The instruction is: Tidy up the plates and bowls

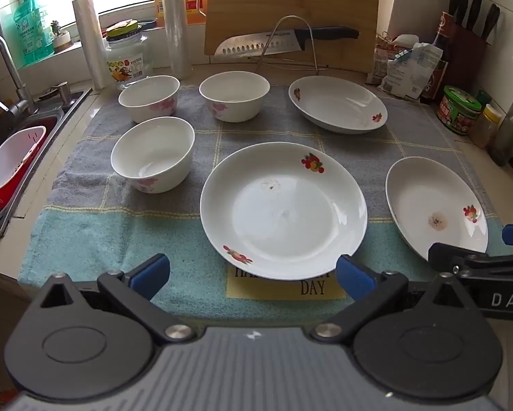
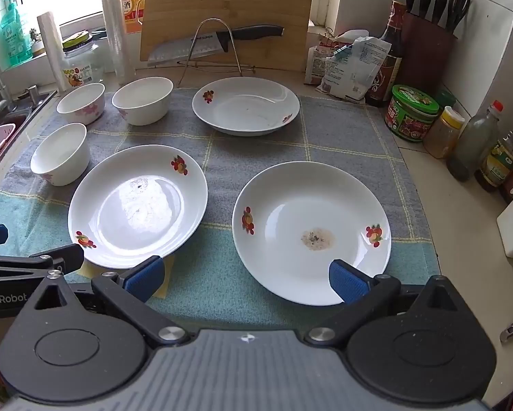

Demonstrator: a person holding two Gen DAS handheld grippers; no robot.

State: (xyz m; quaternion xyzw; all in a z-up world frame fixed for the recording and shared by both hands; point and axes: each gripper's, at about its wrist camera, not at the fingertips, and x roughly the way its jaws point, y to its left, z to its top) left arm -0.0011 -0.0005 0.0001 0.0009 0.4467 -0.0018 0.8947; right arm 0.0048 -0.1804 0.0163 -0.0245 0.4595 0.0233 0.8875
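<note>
While nothing is stacked yet, the whole job still lies ahead, judging by how the crockery is spread over the towel on the tabletop.

At the far left stand three bowls, each apart from the others: the near bowl, the back-left bowl behind it, and the back-right bowl beside that one. None is nested in another.

Toward the middle lies the middle plate, near the front edge of the towel, with a faint mark on its face. Behind it and to the right sits the far plate, close to the wire rack and cutting board. Farthest right is the right plate, with a brownish smear in its centre. The three plates lie well apart, none on top of another, so both a plate stack and a bowl stack appear still to be made.

The left claw hangs tilted down over the towel's front edge, spread wide, with the near rim of the middle plate just ahead between its blue pads; it pinches nothing. The right claw sits beside it, tilted down likewise and also spread wide, its right pad over the right plate's near rim; whether it touches cannot be told. It holds nothing.
</note>
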